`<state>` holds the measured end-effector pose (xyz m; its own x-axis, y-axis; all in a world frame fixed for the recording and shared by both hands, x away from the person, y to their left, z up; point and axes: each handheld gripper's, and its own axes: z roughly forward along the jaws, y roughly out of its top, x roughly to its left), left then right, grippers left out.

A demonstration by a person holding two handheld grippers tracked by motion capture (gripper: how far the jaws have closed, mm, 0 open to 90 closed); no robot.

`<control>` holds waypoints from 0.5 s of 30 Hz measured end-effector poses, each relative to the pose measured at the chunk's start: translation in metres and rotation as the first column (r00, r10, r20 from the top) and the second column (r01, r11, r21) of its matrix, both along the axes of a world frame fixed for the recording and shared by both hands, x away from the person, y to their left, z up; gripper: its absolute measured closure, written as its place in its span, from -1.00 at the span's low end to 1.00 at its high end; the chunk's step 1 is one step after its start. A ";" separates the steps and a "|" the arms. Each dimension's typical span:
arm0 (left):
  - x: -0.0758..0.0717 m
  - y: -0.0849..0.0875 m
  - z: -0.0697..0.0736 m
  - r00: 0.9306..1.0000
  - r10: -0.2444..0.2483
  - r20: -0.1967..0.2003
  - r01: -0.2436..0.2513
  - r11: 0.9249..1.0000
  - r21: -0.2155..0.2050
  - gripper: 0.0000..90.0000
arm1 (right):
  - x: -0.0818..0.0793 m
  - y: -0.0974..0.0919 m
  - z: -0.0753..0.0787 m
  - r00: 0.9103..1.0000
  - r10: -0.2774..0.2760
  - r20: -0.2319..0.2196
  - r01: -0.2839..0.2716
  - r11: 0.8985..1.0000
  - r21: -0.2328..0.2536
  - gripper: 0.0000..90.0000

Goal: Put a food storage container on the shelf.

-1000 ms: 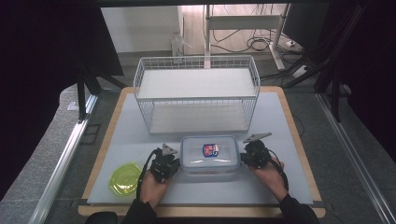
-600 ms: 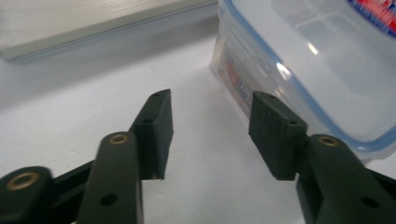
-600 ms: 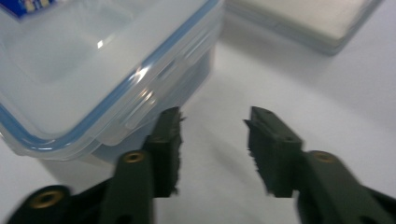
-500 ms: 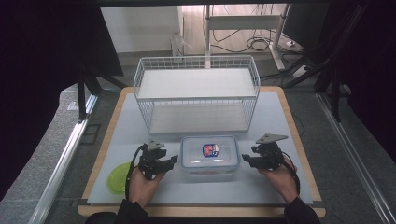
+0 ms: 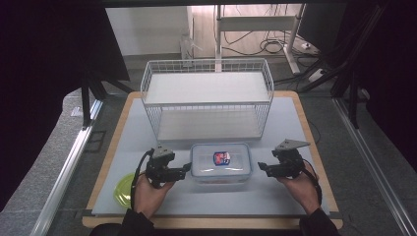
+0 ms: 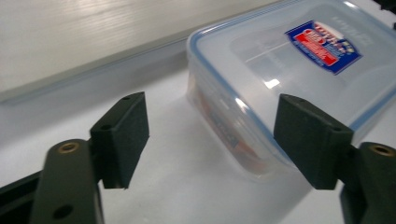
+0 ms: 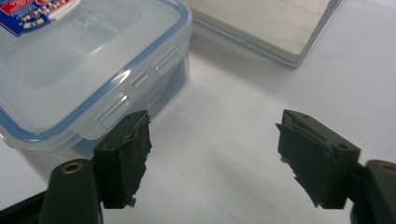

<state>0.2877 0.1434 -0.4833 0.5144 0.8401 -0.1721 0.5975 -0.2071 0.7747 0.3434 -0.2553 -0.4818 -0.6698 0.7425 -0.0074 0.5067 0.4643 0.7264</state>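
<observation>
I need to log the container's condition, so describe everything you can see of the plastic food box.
The food box is a rectangular container of clear plastic with rounded corners, its lid on, edged by a blue seal line and bearing a red-and-blue label. Latch flaps lie down along its side. Something reddish shows dimly inside. It sits flat on the white mat before the wire rack, between the left gripper and right gripper, which stand open and apart from it.

Bare table flanks the clear lidded box (image 5: 221, 162) on both sides; the wire rack (image 5: 206, 98) blocks passage behind it.
</observation>
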 end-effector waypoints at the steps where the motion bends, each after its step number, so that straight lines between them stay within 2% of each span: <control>1: 0.001 0.001 0.001 1.000 -0.020 0.006 0.019 1.000 0.007 -0.49 | 0.000 -0.001 0.001 1.000 0.001 0.004 -0.001 1.000 0.002 -0.47; 4: 0.004 0.000 0.004 0.998 -0.060 -0.005 0.060 0.998 0.014 -0.63 | 0.000 -0.002 0.005 1.000 0.002 0.012 -0.003 1.000 0.022 -0.54; 7: 0.006 0.000 0.005 0.996 -0.088 -0.011 0.087 0.996 -0.007 -0.71 | -0.001 -0.001 0.009 1.000 0.010 0.015 -0.011 0.999 0.047 -0.59; 8: 0.010 0.000 0.006 0.992 -0.120 -0.033 0.120 0.993 -0.018 -0.74 | -0.002 0.001 0.012 1.000 0.014 0.015 -0.015 0.998 0.056 -0.64; 11: 0.015 -0.002 0.006 0.990 -0.129 -0.055 0.127 0.992 -0.024 -0.82 | -0.002 0.004 0.014 1.000 0.027 0.013 -0.028 0.997 0.077 -0.68; 12: 0.018 -0.003 0.006 0.988 -0.140 -0.070 0.139 0.990 -0.022 -0.82 | -0.002 0.005 0.014 1.000 0.031 0.003 -0.031 0.996 0.089 -0.71; 13: 0.023 -0.006 0.005 0.982 -0.163 -0.090 0.161 0.986 -0.030 -0.87 | -0.001 0.009 0.014 0.999 0.041 -0.026 -0.038 0.994 0.104 -0.77; 15: 0.028 -0.010 0.004 0.980 -0.163 -0.113 0.161 0.987 -0.029 -0.87 | 0.001 0.013 0.013 0.997 0.051 -0.055 -0.045 0.992 0.117 -0.82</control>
